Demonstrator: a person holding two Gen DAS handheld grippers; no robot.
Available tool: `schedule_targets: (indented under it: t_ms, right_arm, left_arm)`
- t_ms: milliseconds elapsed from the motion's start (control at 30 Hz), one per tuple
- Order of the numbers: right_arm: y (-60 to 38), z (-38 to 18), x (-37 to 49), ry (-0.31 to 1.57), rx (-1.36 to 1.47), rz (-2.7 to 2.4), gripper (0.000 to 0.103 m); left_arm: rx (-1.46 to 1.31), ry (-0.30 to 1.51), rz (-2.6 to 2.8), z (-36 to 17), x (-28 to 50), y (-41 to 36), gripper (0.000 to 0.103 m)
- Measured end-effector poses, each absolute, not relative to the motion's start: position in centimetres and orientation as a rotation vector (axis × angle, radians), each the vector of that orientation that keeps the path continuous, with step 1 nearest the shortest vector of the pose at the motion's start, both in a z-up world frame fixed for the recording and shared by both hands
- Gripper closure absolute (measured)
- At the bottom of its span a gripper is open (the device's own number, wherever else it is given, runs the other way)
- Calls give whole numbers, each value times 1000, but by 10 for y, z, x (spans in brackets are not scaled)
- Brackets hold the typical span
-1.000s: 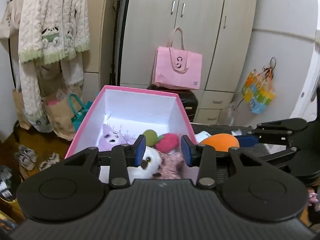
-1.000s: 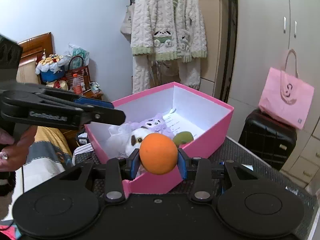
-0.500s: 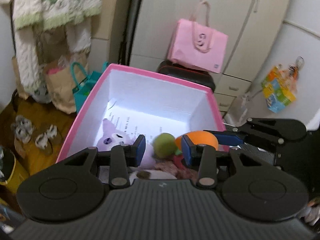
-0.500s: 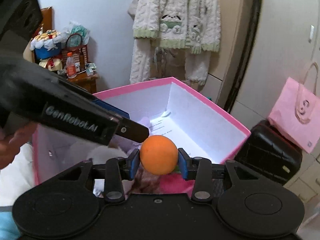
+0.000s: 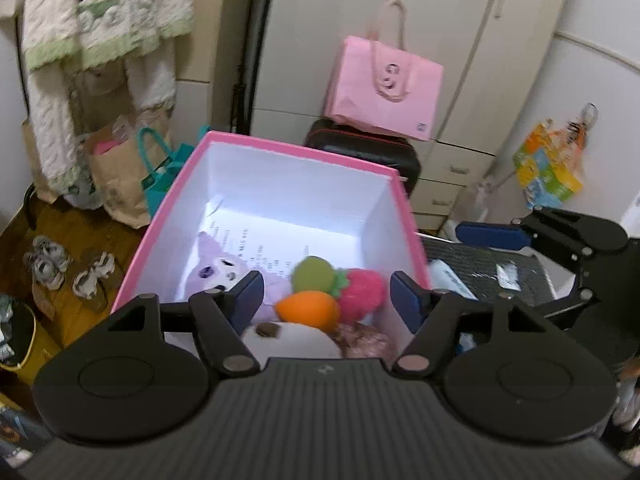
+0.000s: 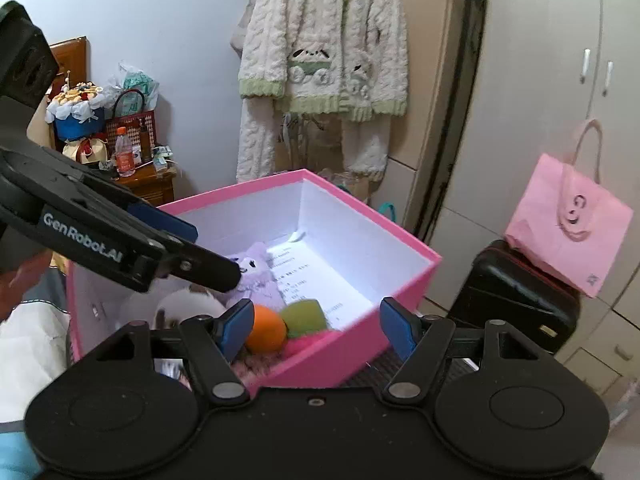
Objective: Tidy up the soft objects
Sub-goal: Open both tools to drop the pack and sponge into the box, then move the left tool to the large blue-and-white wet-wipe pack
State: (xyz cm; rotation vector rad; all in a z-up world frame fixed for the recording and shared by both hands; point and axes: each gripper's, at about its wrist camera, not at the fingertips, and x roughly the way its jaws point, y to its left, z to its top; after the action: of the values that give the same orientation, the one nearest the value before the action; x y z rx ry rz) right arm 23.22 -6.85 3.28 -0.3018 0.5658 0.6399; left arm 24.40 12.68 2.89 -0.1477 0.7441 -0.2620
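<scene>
so, progress: well along, as i read it; five soft toys lie inside the pink box [image 5: 408,216] and none shows outside it.
left gripper [image 5: 326,294]: released; jaws have just been opening, nothing pinched, pads apart above the toy pile.
right gripper [image 6: 316,326]: released; jaws have just been opening, and the orange plush ball [image 6: 265,328] sits in the box just past its left pad, free of both pads.
between the left fingers: orange ball, green plush fruit [image 5: 313,274] and pink plush strawberry [image 5: 362,290] clustered together, touching.
beyond the left finger: purple plush animal [image 5: 224,274] on a printed sheet.
nearest the left gripper: white plush [image 5: 292,340], partly hidden.
left to do: likely only drawing both grippers back; any toys out of view i cannot tell.
</scene>
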Motion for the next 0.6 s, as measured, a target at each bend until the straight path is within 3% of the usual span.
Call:
schedule_targets:
  t_ms: [600]
  right_arm:
    - [-159, 57, 149, 625, -232, 607, 26]
  left_arm:
    - [-46, 689, -586, 79, 172, 35, 19]
